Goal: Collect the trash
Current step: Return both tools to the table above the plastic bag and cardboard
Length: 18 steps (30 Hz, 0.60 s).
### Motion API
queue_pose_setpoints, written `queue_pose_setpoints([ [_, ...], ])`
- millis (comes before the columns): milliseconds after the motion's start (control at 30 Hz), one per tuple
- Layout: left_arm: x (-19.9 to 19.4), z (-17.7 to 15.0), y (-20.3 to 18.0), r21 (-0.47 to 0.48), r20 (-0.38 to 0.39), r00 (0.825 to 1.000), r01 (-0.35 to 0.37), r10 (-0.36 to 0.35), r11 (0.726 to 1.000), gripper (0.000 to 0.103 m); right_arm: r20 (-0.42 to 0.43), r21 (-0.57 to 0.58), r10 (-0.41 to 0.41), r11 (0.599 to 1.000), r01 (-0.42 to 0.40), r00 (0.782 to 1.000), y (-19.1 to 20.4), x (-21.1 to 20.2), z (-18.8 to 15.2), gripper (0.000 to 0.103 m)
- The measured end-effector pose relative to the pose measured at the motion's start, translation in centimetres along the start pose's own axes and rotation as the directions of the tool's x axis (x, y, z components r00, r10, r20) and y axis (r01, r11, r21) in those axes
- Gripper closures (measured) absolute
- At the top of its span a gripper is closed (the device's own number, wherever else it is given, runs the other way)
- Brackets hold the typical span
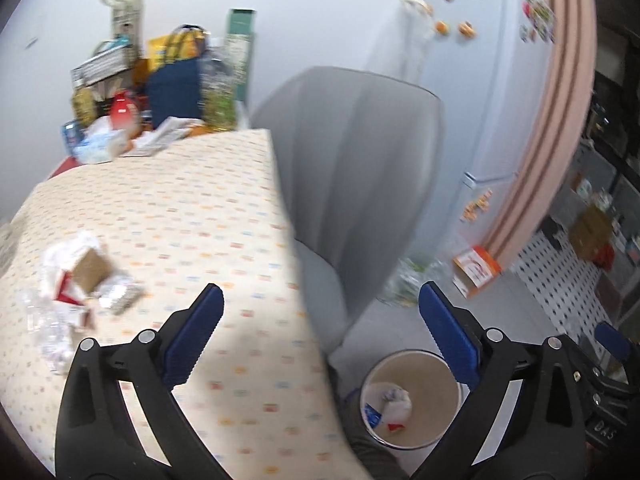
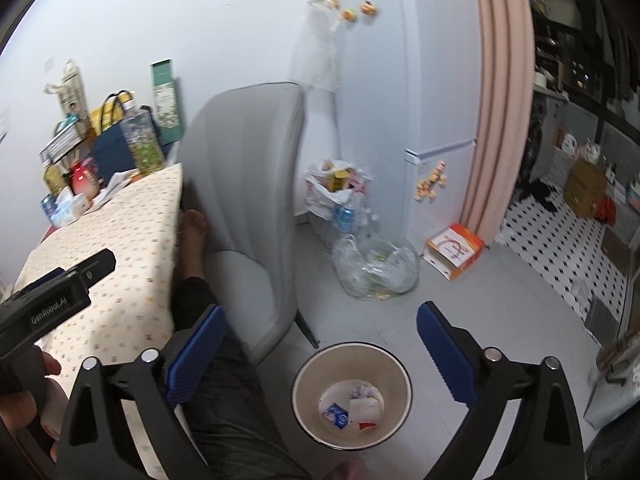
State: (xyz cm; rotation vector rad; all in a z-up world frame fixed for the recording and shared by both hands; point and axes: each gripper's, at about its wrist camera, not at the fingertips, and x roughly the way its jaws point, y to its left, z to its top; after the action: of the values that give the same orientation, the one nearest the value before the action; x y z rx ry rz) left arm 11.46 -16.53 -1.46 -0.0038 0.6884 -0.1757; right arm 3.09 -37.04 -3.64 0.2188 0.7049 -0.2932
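Note:
A pile of trash (image 1: 76, 292), with crumpled clear plastic, white wrappers and a brown card piece, lies on the patterned tablecloth (image 1: 192, 220) at the left. My left gripper (image 1: 320, 320) is open and empty, over the table's right edge. A round waste bin (image 1: 412, 396) stands on the floor below it and holds several wrappers. My right gripper (image 2: 320, 332) is open and empty above the same bin (image 2: 352, 396), which shows a white wrapper and blue and red scraps. The left gripper's black body (image 2: 60, 292) shows at the left of the right wrist view.
A grey chair (image 1: 352, 168) stands against the table's right side. Bags, boxes and packets (image 1: 160, 80) crowd the table's far end. On the floor are a clear plastic bag (image 2: 376, 268), a bag of bottles (image 2: 340, 196) and an orange box (image 2: 456, 252) by the fridge (image 2: 436, 120).

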Motion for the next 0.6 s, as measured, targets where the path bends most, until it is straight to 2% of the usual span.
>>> queue_pose_setpoints([
  [300,-2.5,-0.2,7.8,-0.105,0.037,0.996,-0.072,0.077,0.992,0.006,0.014,-0.096,0.057,0.994,-0.055,0.998,7.0,-2.0,0.0,0.008],
  [600,-5.0,-1.5,16.3,-0.227,0.044,0.985,-0.151,0.165,0.962,0.006,0.004,-0.191,0.147,0.971,-0.144,0.989,14.6,-3.1,-1.0,0.008],
])
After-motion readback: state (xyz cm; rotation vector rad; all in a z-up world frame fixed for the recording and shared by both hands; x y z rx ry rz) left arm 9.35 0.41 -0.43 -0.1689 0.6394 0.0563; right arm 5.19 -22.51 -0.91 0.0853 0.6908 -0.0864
